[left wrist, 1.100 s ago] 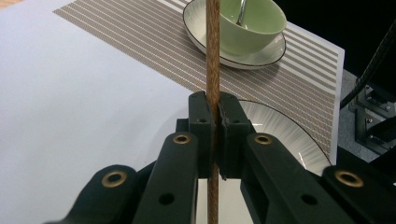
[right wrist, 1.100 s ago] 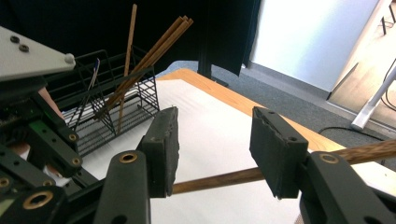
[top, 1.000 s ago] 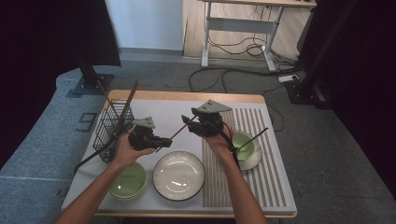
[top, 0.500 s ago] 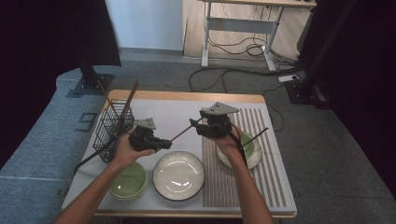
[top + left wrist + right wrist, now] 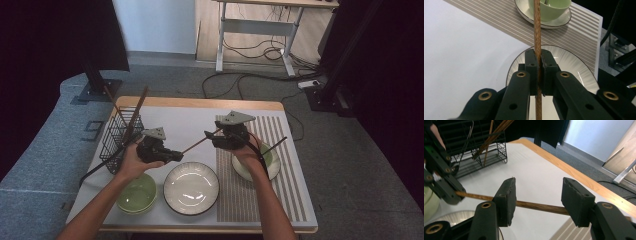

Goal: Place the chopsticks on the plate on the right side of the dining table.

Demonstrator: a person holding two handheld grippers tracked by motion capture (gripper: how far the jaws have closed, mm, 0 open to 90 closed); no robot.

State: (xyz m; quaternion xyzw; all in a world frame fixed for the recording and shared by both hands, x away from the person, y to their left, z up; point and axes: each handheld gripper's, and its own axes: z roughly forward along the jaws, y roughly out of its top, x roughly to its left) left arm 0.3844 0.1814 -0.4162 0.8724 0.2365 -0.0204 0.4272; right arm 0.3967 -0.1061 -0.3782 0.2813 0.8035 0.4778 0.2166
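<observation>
Brown wooden chopstick (image 5: 537, 30) with a mottled, speckled grain. Black claws on both grippers. Pale green bowl (image 5: 136, 193); a second green bowl (image 5: 549, 8) on a white, dark-rimmed saucer (image 5: 560, 21). White plate (image 5: 191, 188) with a dark rim. Grey placemat (image 5: 280, 200) with thin white stripes. Black wire basket (image 5: 116, 137).

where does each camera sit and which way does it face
High view: above the table's near side, looking forward and down; both forearms, left tool and right tool.
Left gripper view: on the left tool, looking along jaws shut on the brown stick.
Right gripper view: on the right tool, facing the wire basket; open jaws.
Shared: the stick.
</observation>
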